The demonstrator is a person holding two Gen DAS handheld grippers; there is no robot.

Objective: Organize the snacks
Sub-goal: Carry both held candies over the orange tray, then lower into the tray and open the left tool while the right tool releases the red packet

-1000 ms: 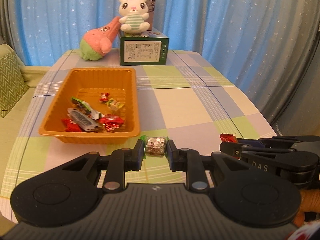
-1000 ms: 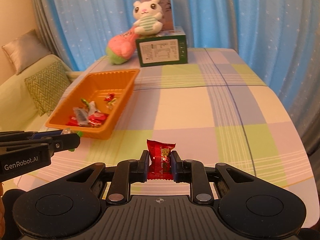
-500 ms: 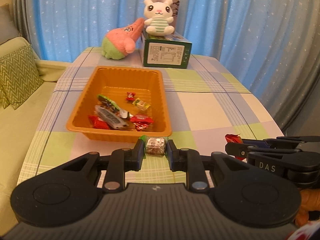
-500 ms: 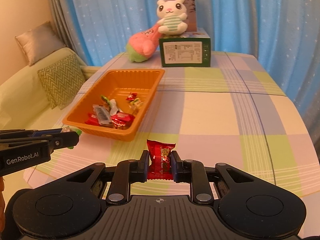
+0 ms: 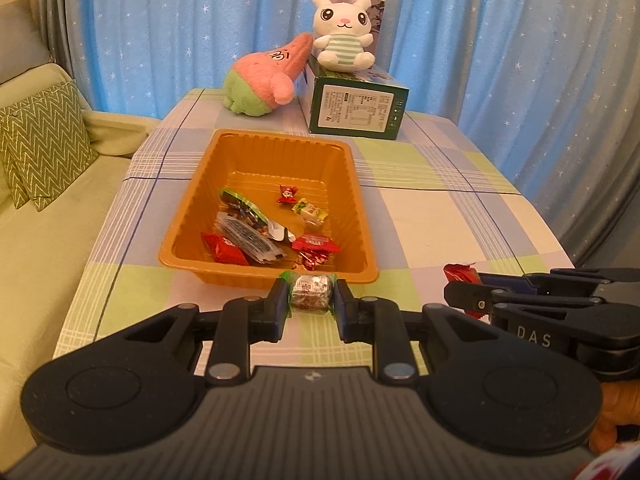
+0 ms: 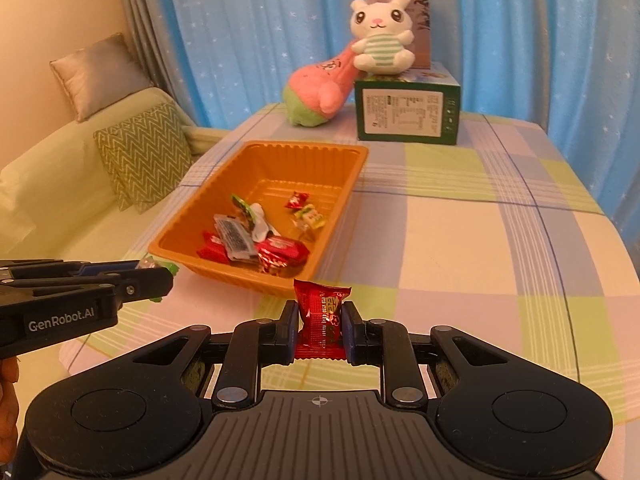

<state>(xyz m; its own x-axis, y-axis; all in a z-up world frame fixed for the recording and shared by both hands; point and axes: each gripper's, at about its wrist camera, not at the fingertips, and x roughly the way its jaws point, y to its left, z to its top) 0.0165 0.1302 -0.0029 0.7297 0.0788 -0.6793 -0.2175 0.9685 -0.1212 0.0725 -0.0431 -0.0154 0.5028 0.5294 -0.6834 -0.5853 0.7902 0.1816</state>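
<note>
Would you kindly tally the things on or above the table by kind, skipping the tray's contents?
Plush toys: 2, pink plush and rabbit plush.
Boxes: 2, green box and grey box.
Trays: 1, orange tray.
Held snacks: 2, silver candy and red packet.
Total: 7.

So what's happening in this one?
A person is sorting snacks into an orange tray on a checked table. The left gripper is shut on a silver wrapped candy just short of the tray's near rim. The right gripper is shut on a red snack packet. Neither is released yet.
</note>
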